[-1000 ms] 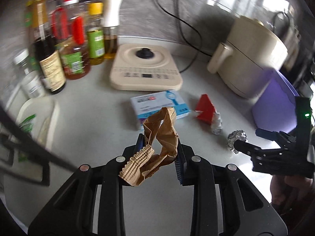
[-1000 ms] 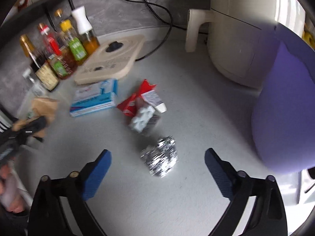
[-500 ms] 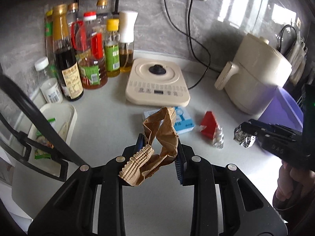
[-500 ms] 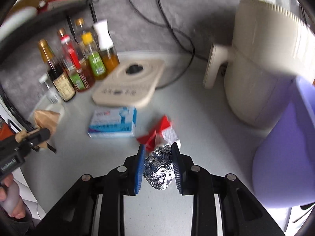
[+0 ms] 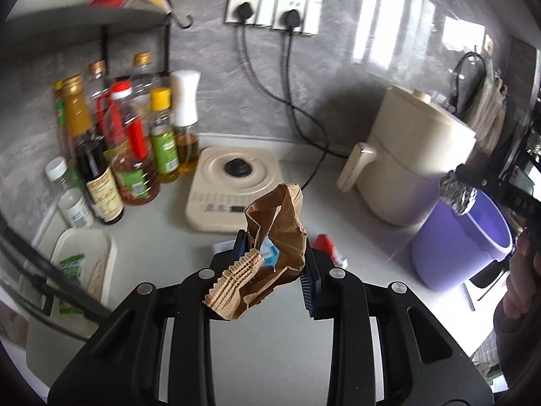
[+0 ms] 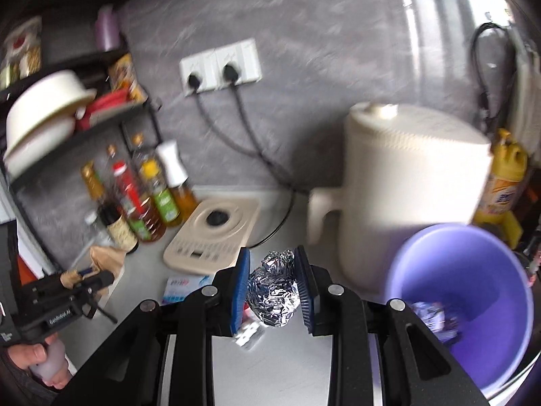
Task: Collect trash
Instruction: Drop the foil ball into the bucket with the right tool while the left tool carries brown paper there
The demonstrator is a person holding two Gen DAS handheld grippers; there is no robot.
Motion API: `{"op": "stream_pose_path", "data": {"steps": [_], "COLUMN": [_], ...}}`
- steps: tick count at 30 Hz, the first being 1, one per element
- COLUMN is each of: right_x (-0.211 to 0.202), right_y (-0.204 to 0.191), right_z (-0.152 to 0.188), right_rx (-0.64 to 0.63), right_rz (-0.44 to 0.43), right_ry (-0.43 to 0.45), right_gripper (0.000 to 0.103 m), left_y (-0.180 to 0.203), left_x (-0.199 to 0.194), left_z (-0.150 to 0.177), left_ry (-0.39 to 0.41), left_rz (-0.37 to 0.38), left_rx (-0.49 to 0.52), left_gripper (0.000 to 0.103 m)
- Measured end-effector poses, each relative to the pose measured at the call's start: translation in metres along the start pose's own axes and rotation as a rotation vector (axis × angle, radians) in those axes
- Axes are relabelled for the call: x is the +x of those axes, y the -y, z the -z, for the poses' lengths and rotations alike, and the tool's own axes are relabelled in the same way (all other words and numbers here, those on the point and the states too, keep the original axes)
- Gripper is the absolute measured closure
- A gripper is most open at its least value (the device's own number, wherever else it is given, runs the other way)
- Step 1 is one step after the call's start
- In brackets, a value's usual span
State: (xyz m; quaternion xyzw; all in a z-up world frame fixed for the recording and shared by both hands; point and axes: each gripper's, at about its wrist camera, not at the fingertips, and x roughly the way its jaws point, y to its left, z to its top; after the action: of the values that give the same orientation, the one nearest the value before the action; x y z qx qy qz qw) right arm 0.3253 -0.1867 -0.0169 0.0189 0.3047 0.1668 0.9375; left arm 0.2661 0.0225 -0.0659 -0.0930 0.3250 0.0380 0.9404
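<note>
The left gripper [image 5: 274, 264] pinches the crumpled paper bag [image 5: 275, 240], which hides the blue box behind; the right gripper [image 6: 272, 287] clamps the foil ball [image 6: 274, 296] beside the purple bin [image 6: 463, 270] (contents blurred).

Between the left gripper's [image 5: 274, 264] ribbed blue pads sits a crumpled brown paper bag [image 5: 277, 237], matt and creased, its folded edge corrugated. The right gripper [image 6: 272, 286] clamps a ball of aluminium foil [image 6: 274, 297], shiny and sharply wrinkled. To that claw's right stands a purple plastic bin [image 6: 473, 304], smooth and dull. Beyond it, the cream air fryer [image 6: 405, 182] looks like satin plastic. Ahead of the left claw, glass bottles [image 5: 135, 155] gleam against a grey wall [image 5: 338, 77] with a glossy, stone-like finish.
</note>
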Motion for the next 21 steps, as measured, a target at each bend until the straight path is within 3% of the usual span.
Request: {"op": "stream_pose_path", "data": {"steps": [10, 21], "right_x": [-0.043, -0.078], "right_y": [0.074, 0.139], "right_z": [-0.004, 0.012], "right_rx": [0.087, 0.172], "right_rz": [0.186, 0.293], "right_ry": [0.052, 0.024], "right_gripper": [0.075, 0.075], "left_y": [0.053, 0.112], "left_x": [0.017, 0.037], "left_z": [-0.008, -0.017], "left_ry": [0.015, 0.014], "left_rz": [0.125, 0.260], "left_rx": [0.053, 0.110], "left_gripper": [0.074, 0.074]}}
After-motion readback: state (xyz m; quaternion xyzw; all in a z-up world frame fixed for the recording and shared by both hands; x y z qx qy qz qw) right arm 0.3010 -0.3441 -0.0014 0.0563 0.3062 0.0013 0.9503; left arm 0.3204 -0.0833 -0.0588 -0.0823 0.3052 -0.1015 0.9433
